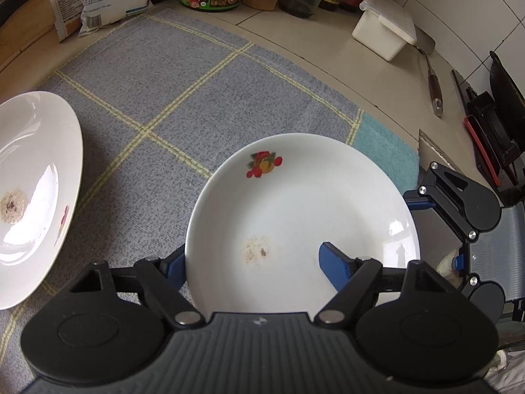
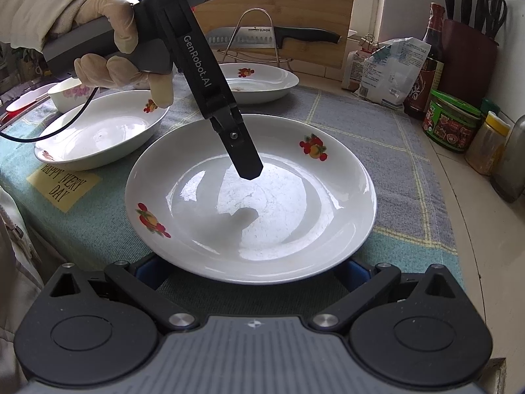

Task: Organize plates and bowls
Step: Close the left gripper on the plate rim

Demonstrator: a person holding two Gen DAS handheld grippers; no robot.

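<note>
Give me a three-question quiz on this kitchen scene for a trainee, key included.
1. True or false: the right claw is shut tight on the near plate.
2. Multiple choice: how many fruit-patterned plates lie on the cloth in the right wrist view? A two, B three, C five.
3. Short answer: what does the yellow label say?
Key: 1 false, its fingers stand wide apart at the plate's near rim. 2 B: the near plate, the left plate and the far plate. 3 HAPPY EVERY DAY.
</note>
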